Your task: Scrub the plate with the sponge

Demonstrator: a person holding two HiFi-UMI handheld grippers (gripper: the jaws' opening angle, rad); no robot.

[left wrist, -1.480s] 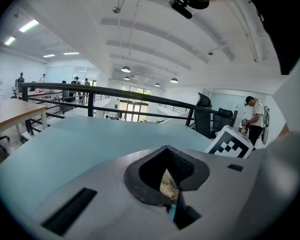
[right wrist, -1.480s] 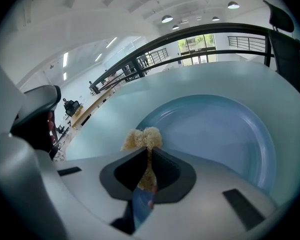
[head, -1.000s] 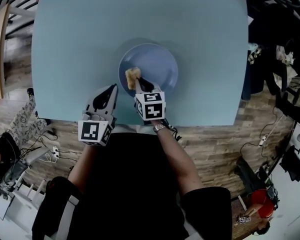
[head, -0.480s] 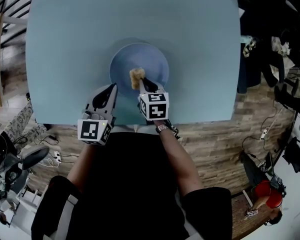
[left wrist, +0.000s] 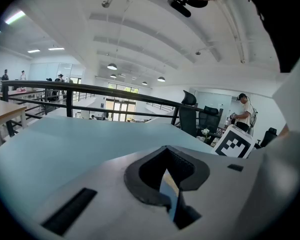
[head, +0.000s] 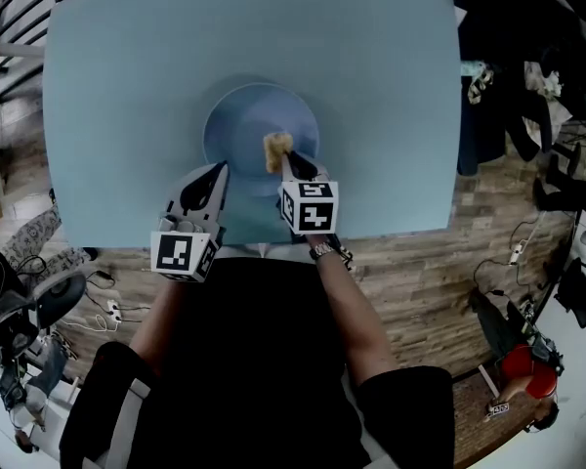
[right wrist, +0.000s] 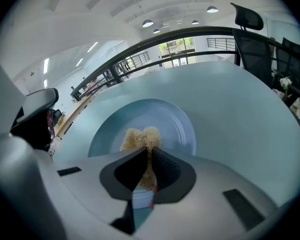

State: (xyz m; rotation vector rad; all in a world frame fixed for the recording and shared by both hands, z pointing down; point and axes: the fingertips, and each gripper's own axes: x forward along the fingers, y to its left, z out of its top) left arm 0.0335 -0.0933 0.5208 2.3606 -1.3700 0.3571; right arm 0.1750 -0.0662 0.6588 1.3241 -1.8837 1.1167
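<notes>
The pale-blue plate sits on the table, nearer the person's edge than the middle, and it lies at 12 o'clock from the right hand-held gripper, straight ahead of its jaws. That hand-held gripper is clamped narrowly on the yellow sponge. The jaws pinch the sponge's near end, and its fluffy far end sticks out toward 12 o'clock, so its long axis runs in line with the jaws. In the head view the sponge rests inside the plate's well, a little toward 4 o'clock of the plate's centre, with bare plate all round it. It looks pressed onto the surface, though from these angles I cannot be sure it is truly touching. The right hand-held gripper is clearly the working one, since it is over the plate and carries the sponge. The left hand-held gripper has its jaws brought together on nothing, and their tips point toward 1 o'clock at the plate's rim at about 7 o'clock. They are just beside the rim, perhaps steadying it. The scrubbing seems under way, and the next stroke likely calls for sweeping the sponge across the well toward the untouched far side at 11 to 12 o'clock, with enough downward pressure that the plate may slide unless the left side braces it.
</notes>
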